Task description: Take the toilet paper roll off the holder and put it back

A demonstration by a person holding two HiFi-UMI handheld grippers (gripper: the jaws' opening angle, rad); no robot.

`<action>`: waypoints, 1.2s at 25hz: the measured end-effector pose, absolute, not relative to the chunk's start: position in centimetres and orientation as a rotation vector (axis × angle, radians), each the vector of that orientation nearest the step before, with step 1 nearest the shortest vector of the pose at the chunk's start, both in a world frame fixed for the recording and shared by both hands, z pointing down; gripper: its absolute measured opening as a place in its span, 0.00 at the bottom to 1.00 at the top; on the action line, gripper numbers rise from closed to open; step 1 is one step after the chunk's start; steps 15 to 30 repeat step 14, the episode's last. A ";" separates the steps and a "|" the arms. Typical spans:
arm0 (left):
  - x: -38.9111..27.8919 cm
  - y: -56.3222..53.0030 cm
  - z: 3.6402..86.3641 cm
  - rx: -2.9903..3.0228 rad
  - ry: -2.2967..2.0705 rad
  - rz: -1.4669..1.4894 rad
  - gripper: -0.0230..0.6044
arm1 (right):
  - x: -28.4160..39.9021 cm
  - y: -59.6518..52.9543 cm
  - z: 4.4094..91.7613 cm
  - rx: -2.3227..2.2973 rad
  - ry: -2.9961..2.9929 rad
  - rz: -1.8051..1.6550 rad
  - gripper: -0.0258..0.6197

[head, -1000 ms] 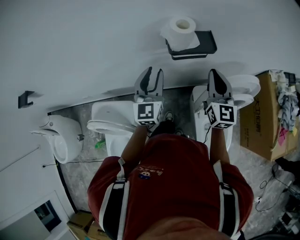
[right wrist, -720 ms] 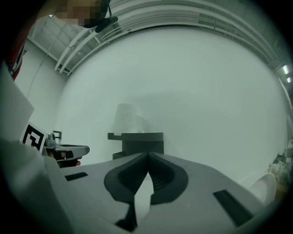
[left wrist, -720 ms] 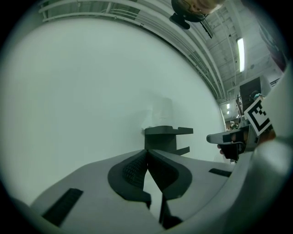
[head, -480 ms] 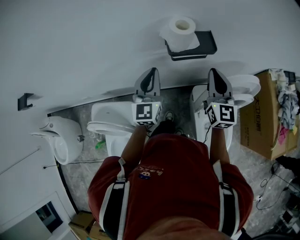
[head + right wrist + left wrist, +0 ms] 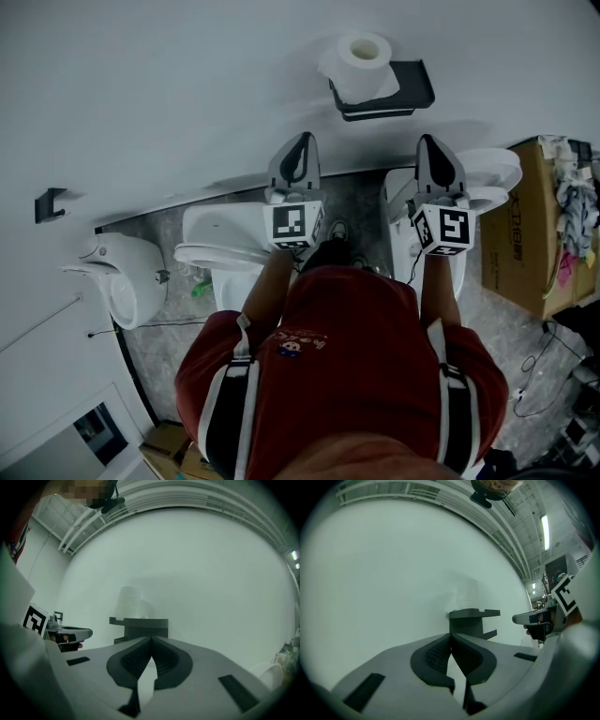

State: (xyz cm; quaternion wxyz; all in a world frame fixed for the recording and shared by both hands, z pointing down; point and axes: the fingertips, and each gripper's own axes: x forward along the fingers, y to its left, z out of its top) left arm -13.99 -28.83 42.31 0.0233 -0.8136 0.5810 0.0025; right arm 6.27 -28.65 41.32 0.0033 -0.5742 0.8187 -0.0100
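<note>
1 toilet paper roll is sitting upright on top of 1 dark holder fixed to the white wall, and nothing is touching it. The person is holding 2 grippers level toward that wall, both well short of the holder. The left gripper is keeping its jaws pressed together with nothing between them. The right gripper is showing the same: tips meeting, empty. In the head view the roll is lying between the 2. Down on the floor, 1 white toilet is sitting beneath the left gripper, a second toilet beneath the right, 1 more white fixture further left, and 1 cardboard box at the right.
</note>
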 end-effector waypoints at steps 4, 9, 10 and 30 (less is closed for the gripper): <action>-14.0 -28.9 42.2 -2.517 1.791 -0.004 0.07 | 6.2 -28.7 41.0 -1.797 2.571 -0.016 0.05; -13.9 -28.8 41.9 -2.510 1.787 -0.003 0.07 | 6.2 -28.6 40.8 -1.797 2.565 -0.008 0.05; -13.9 -28.8 41.9 -2.510 1.788 -0.005 0.07 | 6.2 -28.5 40.8 -1.798 2.564 -0.008 0.05; -14.0 -28.7 42.1 -2.506 1.797 -0.020 0.07 | 6.4 -28.4 40.7 -1.803 2.557 -0.008 0.05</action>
